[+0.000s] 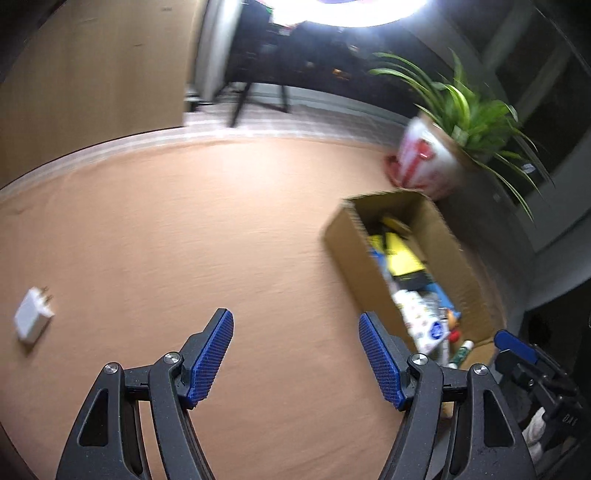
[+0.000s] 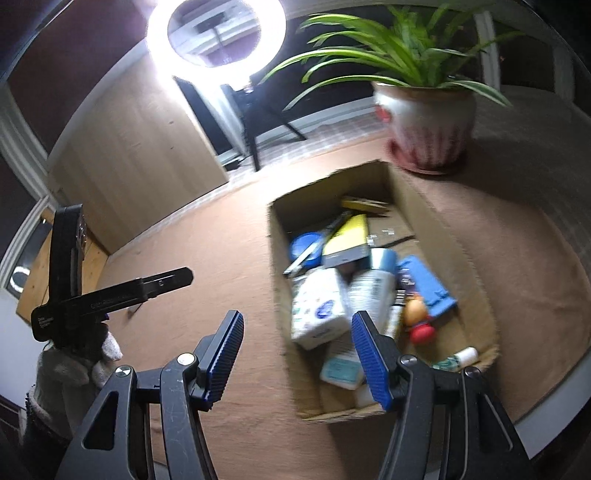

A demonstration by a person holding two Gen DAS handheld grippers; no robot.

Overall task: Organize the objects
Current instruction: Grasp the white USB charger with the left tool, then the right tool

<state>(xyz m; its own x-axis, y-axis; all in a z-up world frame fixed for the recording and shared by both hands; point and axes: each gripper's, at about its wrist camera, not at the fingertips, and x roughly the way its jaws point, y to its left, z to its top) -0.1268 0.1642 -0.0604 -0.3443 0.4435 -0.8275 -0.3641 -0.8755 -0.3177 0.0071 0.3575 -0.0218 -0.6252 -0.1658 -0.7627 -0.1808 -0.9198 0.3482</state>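
A cardboard box stands on the brown tabletop, filled with several items: a yellow-and-grey packet, a white tissue pack, a blue block and a small red-and-orange toy. In the left wrist view the same box lies to the right. A white plug charger lies alone at the far left. My left gripper hangs open over bare tabletop, nothing between its blue pads. My right gripper is open above the box's near left wall, holding nothing.
A potted green plant in a white-and-red pot stands just behind the box. A bright ring light on a stand glares beyond the table's far edge. The left gripper's black body and a gloved hand show at the left.
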